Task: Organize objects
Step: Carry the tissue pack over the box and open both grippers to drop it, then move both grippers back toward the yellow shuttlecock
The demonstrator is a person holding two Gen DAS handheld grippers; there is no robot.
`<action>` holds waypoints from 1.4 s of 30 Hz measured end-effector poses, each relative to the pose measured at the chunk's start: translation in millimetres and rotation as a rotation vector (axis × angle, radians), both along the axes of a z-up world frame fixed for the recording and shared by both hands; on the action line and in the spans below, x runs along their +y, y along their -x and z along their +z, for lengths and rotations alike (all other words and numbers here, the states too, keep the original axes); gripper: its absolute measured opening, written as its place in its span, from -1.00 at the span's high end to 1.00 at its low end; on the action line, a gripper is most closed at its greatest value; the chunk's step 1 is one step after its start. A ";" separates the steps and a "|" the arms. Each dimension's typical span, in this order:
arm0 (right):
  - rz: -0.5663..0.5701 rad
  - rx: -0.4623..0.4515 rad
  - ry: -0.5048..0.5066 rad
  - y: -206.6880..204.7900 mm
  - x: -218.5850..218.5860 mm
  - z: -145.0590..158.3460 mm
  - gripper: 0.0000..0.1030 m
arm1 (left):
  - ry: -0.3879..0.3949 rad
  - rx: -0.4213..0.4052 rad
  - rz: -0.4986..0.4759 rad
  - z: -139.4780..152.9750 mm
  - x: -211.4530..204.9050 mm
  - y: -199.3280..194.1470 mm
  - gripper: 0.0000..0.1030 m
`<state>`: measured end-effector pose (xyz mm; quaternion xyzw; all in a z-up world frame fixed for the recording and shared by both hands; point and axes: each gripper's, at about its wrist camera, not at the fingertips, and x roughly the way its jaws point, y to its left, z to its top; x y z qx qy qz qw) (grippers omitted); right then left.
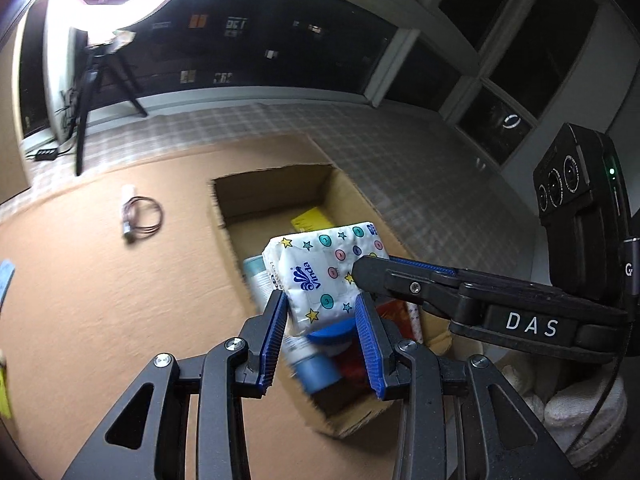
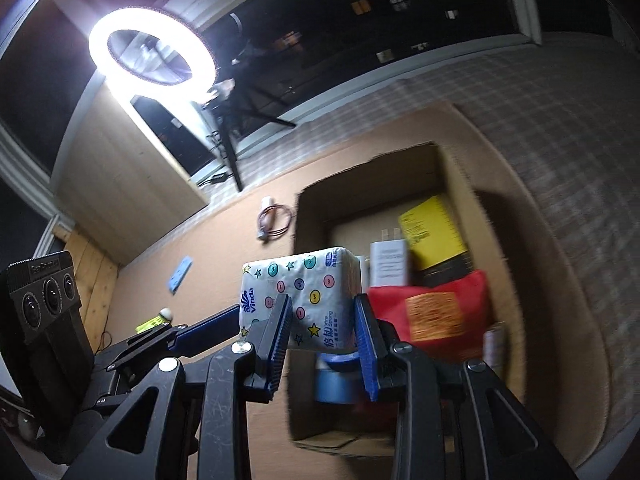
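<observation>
Left wrist view shows the left gripper (image 1: 322, 312) clamped on the near end of a tissue pack (image 1: 320, 268), white with coloured dots and stars and the word Vinda on its side. The right gripper (image 1: 362, 270) reaches in from 3 o'clock and pinches the same pack at its far corner, so both sets of fingers are closed on it and it hangs in the air between them. The pack is above the open cardboard box (image 1: 228, 208), which stands on an orange-brown mat.

Right wrist view puts the right gripper (image 2: 324, 320) at 6 o'clock, its blue fingers (image 2: 282, 328) pressing the pack (image 2: 300, 280) from both sides, while the left gripper (image 2: 230, 322) comes in from 9 o'clock to the pack's left end. Below the pack, inside the box (image 2: 308, 216), lie a red pouch (image 2: 432, 312), a yellow box (image 2: 434, 228), a white carton (image 2: 390, 262) and a blue-capped container (image 2: 334, 380) (partly blurred). At 11 o'clock from the box a coiled cable (image 2: 276, 218) lies on the mat, and farther off a ring light (image 2: 154, 50) glows on its tripod.
</observation>
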<state>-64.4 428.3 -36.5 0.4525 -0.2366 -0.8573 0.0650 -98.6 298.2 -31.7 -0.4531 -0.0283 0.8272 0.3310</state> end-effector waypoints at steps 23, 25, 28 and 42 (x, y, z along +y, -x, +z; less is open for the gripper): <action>-0.011 0.029 -0.033 5.9 -13.6 12.0 0.08 | 0.042 0.016 0.061 3.5 -48.3 2.7 -0.02; 0.008 0.037 -0.027 8.4 -27.2 14.1 0.08 | 0.040 0.013 0.093 5.8 -73.0 1.9 -0.06; 0.041 0.049 -0.029 12.5 -53.6 16.9 0.03 | 0.054 0.017 0.141 9.5 -110.9 -1.2 -0.08; 0.178 0.039 -0.085 33.0 -185.2 9.5 -0.02 | 0.155 0.044 0.312 23.9 -277.9 -15.1 -0.10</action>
